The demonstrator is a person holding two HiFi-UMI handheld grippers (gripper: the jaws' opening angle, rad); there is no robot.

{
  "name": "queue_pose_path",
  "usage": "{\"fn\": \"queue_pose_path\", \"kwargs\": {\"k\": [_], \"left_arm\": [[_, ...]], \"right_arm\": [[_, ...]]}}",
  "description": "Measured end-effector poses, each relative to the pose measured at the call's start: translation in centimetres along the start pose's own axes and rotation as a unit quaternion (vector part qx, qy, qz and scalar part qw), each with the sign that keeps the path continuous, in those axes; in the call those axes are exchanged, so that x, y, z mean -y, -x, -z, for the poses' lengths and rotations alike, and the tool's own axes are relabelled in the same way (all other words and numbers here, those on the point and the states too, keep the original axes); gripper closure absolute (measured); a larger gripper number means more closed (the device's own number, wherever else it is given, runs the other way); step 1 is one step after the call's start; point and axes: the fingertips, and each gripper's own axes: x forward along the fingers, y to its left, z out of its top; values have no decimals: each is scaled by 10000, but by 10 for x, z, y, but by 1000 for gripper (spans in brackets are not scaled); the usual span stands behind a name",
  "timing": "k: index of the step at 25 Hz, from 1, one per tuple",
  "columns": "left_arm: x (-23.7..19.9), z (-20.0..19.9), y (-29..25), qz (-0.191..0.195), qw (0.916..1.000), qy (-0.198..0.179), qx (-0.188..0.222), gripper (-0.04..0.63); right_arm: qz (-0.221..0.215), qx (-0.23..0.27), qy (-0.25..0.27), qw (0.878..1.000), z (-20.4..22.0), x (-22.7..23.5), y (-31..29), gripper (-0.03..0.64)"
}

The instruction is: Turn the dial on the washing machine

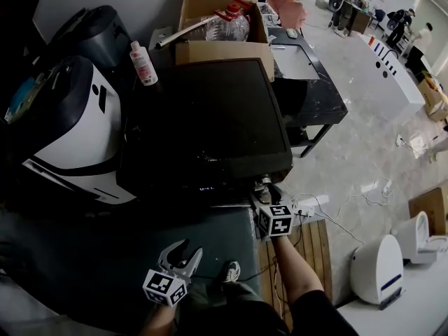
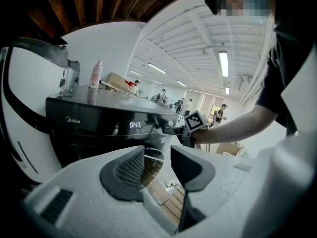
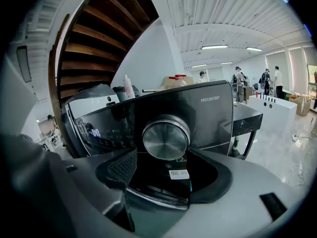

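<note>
The dial (image 3: pixel 166 137) on the washing machine (image 3: pixel 208 114) front panel lies straight ahead of the nearer right gripper (image 3: pixel 166 175), its axis facing the spread jaws, which hold nothing, while the left gripper (image 2: pixel 157 168), likewise parted and unladen, hangs well back.

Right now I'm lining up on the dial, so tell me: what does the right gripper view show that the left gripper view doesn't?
Only the right gripper view: the silver face of the dial head-on, just beyond open jaws that are not clamped on it. Only the left gripper view: the right gripper seen from the side at the control panel, and the display reading 0:47. Both: the dark front of the washing machine and the white bottle standing on top.
</note>
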Motion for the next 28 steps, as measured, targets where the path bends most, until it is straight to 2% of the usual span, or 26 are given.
{"fn": "queue_pose_path", "kwargs": {"k": [10, 17, 21, 23, 28], "left_arm": [[2, 1, -1, -9, 10000, 18, -31, 436], [2, 2, 1, -22, 10000, 31, -27, 436], [3, 4, 0, 20, 10000, -6, -84, 436], [4, 3, 0, 28, 10000, -2, -42, 436], [3, 7, 3, 61, 10000, 12, -7, 436]], "right_arm": [[-340, -223, -166, 9990, 10, -8, -5, 319], [-265, -152, -185, 9994, 9, -7, -3, 318], [-43, 7, -180, 9998, 3, -1, 4, 303], [109, 130, 4, 9999, -4, 1, 9, 299], [486, 355, 913, 9940, -23, -1, 19, 296]]}}
